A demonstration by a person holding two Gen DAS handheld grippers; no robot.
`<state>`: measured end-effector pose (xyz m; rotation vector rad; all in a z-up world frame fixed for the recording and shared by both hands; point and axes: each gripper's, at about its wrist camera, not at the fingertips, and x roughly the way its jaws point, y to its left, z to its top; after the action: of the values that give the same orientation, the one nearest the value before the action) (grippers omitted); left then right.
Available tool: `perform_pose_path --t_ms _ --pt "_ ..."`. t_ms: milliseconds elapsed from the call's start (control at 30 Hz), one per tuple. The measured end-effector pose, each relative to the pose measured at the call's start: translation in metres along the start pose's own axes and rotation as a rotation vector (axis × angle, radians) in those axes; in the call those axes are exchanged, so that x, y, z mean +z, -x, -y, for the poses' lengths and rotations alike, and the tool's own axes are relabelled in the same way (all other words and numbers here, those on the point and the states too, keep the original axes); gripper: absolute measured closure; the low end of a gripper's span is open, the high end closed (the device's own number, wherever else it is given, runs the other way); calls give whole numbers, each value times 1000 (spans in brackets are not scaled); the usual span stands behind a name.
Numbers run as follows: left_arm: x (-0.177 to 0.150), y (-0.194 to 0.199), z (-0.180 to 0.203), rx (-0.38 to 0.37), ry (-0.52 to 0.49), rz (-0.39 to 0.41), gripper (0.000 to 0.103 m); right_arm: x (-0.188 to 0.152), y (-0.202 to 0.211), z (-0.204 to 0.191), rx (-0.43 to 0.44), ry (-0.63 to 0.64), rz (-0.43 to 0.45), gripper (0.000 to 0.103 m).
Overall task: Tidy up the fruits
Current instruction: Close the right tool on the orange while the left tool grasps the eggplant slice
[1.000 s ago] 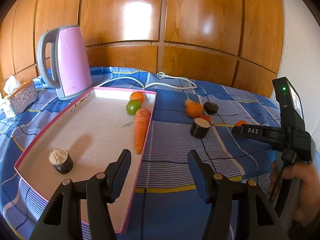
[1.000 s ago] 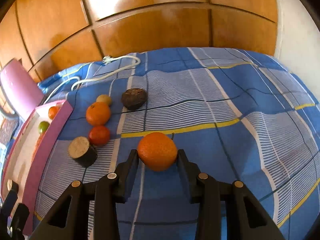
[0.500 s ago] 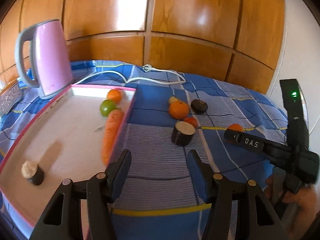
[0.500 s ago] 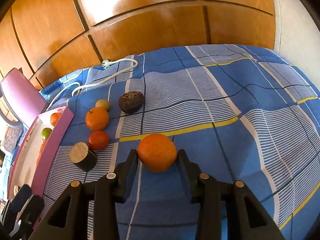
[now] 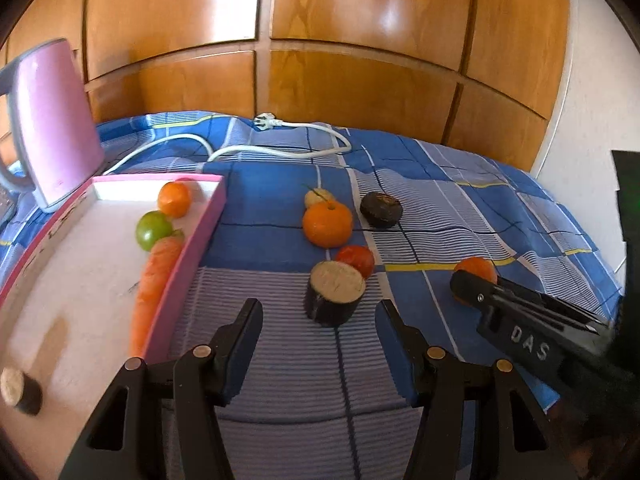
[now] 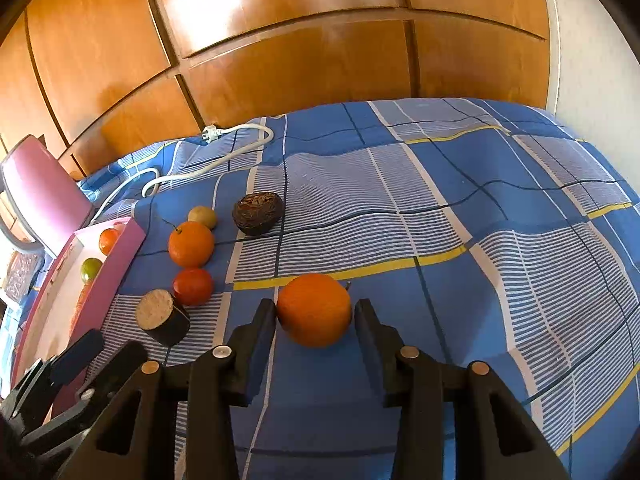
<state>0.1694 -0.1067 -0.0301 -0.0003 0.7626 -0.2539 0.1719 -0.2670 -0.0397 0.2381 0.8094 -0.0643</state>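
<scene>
My right gripper is shut on an orange, just above the blue checked cloth; that orange also shows in the left wrist view. My left gripper is open and empty, just short of a dark cut stub. Behind the stub lie a red tomato, a mandarin, a small yellow fruit and a dark round fruit. The pink-rimmed tray holds a mandarin, a green fruit, a carrot and another stub.
A pink kettle stands behind the tray at the left. Its white cord and plug run along the back of the cloth. A wooden panel wall closes the far side. A white wall stands at the right.
My left gripper has swung right from over the tray to face the stub and loose fruit. My right gripper has kept its hold on the orange and shifted slightly.
</scene>
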Motion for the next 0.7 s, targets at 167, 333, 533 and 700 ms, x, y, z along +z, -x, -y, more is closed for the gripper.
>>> perform_pose_path --t_ms 167,333,533,700 --pt "13 -19 6 -11 -2 -31 44 1 1 2 -6 0 5 63" --pt "16 -36 -2 -57 61 -90 65 1 0 6 -10 -13 4 63" --pt "1 -17 -7 -40 88 -61 66 0 -3 6 1 -13 -2 63" --pt "-22 1 -5 1 52 -9 65 -1 -5 7 23 -19 -13 63"
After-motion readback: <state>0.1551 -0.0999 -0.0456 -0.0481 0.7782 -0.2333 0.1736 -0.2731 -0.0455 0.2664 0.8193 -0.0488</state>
